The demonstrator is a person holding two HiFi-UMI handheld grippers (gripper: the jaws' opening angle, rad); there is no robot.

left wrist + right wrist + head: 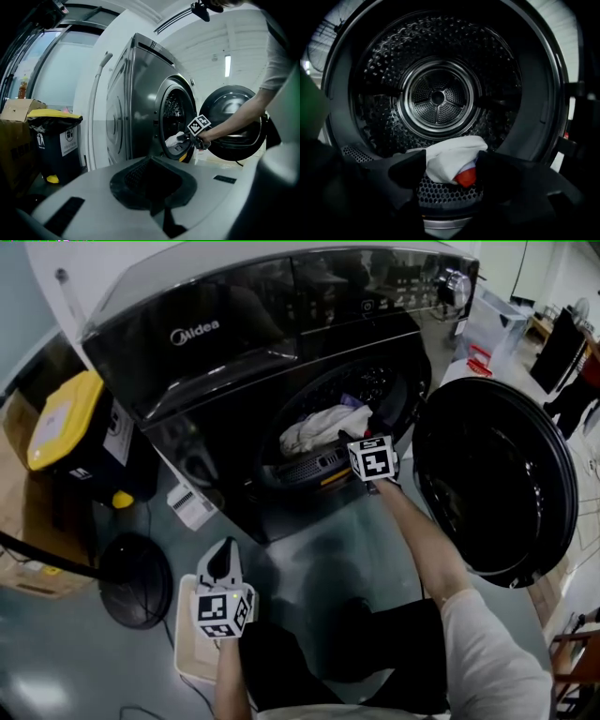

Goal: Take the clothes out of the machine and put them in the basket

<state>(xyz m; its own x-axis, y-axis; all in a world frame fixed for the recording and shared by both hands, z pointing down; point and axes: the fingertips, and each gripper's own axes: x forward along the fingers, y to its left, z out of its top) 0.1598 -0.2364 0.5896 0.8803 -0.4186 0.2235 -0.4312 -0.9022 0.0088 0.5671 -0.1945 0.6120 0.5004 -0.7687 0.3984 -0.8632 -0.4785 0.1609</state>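
Your right gripper point(451, 168) has its fingers wide about the white cloth point(451, 153): reach deeper, then close. The left gripper point(222, 557) has its fingers together.

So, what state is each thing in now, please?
Machine door, wide open
Drum, clothes inside near the front
Right tool, open around the white cloth
Left tool, shut and empty, over the basket
Bin, yellow lid on
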